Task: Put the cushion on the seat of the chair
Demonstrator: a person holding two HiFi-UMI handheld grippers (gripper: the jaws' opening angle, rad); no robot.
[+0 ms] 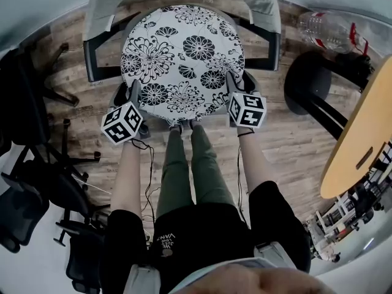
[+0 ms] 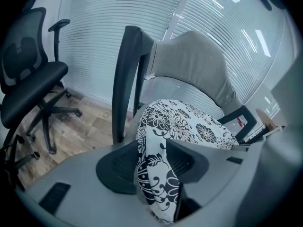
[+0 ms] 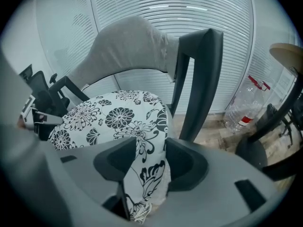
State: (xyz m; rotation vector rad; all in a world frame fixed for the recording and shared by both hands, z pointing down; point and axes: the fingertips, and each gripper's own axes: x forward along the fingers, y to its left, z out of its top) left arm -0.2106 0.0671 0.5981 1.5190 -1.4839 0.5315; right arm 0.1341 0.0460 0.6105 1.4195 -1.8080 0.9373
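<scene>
Black-sleeved arms (image 1: 125,176) and green trousers (image 1: 196,164) of the person come first, standing right up against the front of the chair (image 1: 274,49) on a wooden floor (image 1: 294,139).

Each hand holds a gripper with a marker cube on top, both angled down at the front edge of the round cushion (image 1: 184,60), which is white with black flowers. The cushion lies over the seat of the chair, between the two dark armrests and in front of the grey backrest, and covers the seat almost completely.

The left gripper (image 1: 133,97) is at the cushion's front-left edge and the right gripper (image 1: 234,89) is at its front-right edge.

Seen along the left gripper, its fingers (image 2: 118,169) stand wide apart. The cushion's rim runs up through the gap between them, loose rather than squeezed.

The right gripper's fingers (image 3: 187,167) are spread just as wide. A fold of the patterned fabric sits between them, with its frayed edge down in the throat. Neither pair is clamping it.

Off to the person's right, an empty clear plastic bottle (image 1: 327,29) with a red label lies on the floor. Near it is the dark base of a round wooden table (image 1: 361,139). Black office chairs (image 1: 37,188) crowd the left side, and pale blinds (image 2: 94,41) run behind the chair.
</scene>
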